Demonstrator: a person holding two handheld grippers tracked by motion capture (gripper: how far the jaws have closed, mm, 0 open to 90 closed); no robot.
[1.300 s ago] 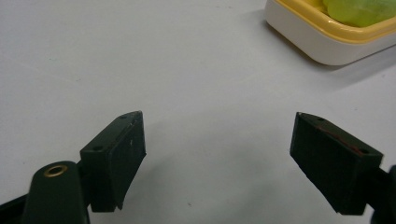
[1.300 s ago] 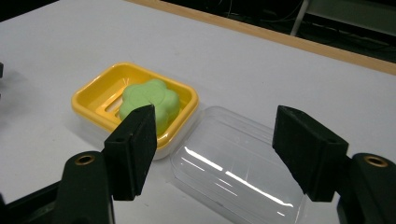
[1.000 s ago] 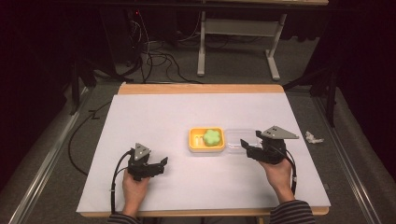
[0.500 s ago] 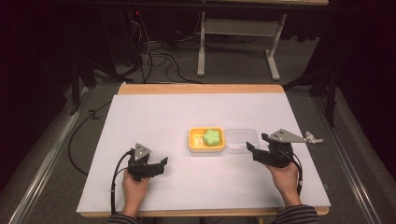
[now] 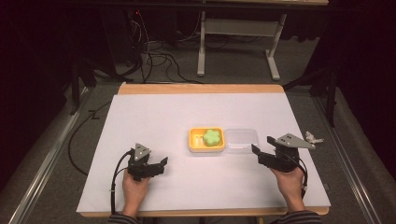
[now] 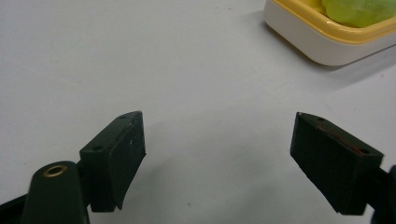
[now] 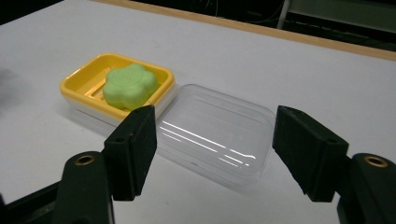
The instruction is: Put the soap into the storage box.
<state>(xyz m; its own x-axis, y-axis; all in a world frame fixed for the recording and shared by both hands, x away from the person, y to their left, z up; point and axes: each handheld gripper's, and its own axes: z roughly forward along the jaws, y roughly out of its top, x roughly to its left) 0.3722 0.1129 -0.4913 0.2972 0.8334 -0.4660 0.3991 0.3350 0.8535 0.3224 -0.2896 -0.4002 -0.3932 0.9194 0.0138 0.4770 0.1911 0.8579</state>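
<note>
High view: the green soap (image 5: pixel 211 137) sits in the yellow dish (image 5: pixel 207 140), the clear lid (image 5: pixel 241 140) just beside it, uncovered. Left gripper view: left gripper (image 6: pixel 217 154) spread, empty. Right gripper view: right gripper (image 7: pixel 212 151) spread near the lid, nothing gripped.

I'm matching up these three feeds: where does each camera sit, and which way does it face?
High view: above the person's table edge, looking forward and down; both forearms show, left hand-held gripper, right hand-held gripper.
Left gripper view: rides that gripper, low over the table; its jaws stand apart.
Right gripper view: faces the clear lid, between its open jaws.
All three share the yellow soap dish holding green soap.
</note>
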